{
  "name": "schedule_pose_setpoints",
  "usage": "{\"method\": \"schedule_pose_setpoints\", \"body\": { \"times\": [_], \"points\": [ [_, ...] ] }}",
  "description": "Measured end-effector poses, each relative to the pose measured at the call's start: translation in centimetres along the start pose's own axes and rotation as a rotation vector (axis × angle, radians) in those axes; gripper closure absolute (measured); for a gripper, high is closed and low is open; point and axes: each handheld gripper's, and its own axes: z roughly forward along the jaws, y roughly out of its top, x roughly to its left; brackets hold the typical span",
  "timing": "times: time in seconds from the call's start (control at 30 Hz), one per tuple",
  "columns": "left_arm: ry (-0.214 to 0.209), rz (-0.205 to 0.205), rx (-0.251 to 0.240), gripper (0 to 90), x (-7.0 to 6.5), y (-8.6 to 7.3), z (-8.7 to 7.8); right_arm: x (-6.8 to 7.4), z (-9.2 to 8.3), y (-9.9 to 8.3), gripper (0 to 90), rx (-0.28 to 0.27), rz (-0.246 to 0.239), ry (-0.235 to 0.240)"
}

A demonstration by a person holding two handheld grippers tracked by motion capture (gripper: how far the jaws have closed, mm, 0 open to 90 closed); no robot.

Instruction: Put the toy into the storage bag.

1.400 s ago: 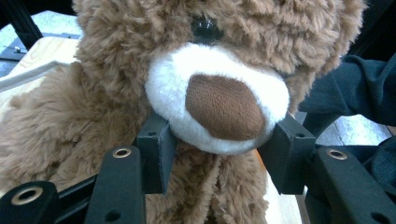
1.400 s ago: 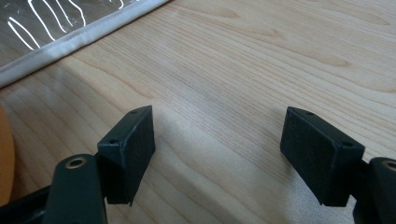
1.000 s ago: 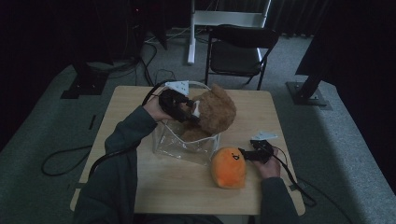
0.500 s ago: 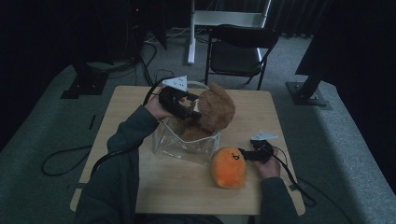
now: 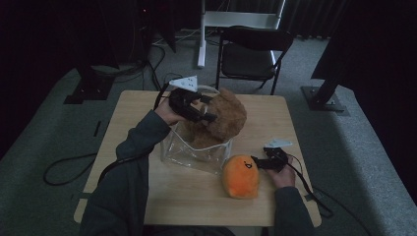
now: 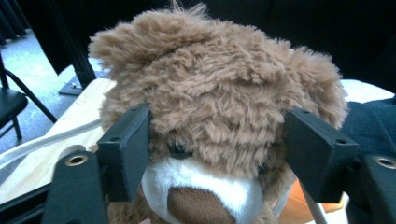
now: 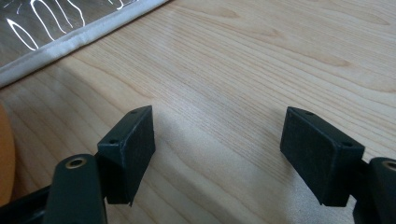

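A brown teddy bear (image 5: 227, 114) leans over the far right rim of a clear plastic bin (image 5: 196, 155) on the wooden table (image 5: 275, 118). My left gripper (image 5: 209, 108) reaches in from the left. In the left gripper view the bear's head (image 6: 219, 93) fills the gap of this gripper (image 6: 217, 154), with fur against both pads. Its jaws have just been closing on the head. An orange round plush toy (image 5: 241, 175) lies on the table in front of the bin. My right gripper (image 5: 260, 162) rests just right of it, open (image 7: 217, 154) over bare wood.
A black folding chair (image 5: 251, 49) and a white stand (image 5: 236, 19) are beyond the table's far edge. Dark stand bases sit on the grey floor at both sides. Cables trail off the table from each gripper. The bin's white-edged rim (image 7: 70, 39) lies ahead of the right gripper.
The brown bear has shifted a little over the bin's rim in my left gripper. Both hands and the orange plush stay where they were.
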Motion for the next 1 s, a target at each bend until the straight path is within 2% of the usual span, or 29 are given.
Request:
{"method": "schedule_pose_setpoints", "body": {
  "times": [0.1, 0.17, 0.6, 0.9, 1.0],
  "points": [
    [-0.01, -0.002, 0.017, 30.8, -0.05, 0.02, 0.28, -0.01, 0.0, 0.0, 25.4, -0.001, -0.001, -0.001],
    [-0.028, -0.001, 0.046, 32.3, -0.14, 0.01, 0.53, -0.01, 0.0, 0.0, 25.4, 0.0, -0.001, -0.001],
    [-0.049, 0.015, 0.169, 37.7, -0.34, -0.5, 1.13, -0.01, 0.01, 0.0, 25.4, -0.001, -0.002, -0.001],
    [-0.057, 0.009, 0.178, 42.2, -0.33, -0.66, 0.87, -0.02, 0.01, 0.0, 25.4, -0.001, -0.002, -0.001],
    [-0.033, 0.016, 0.18, 42.6, -0.45, -0.8, 1.06, -0.01, 0.0, 0.0, 25.4, 0.0, -0.002, -0.001]
  ]
}}
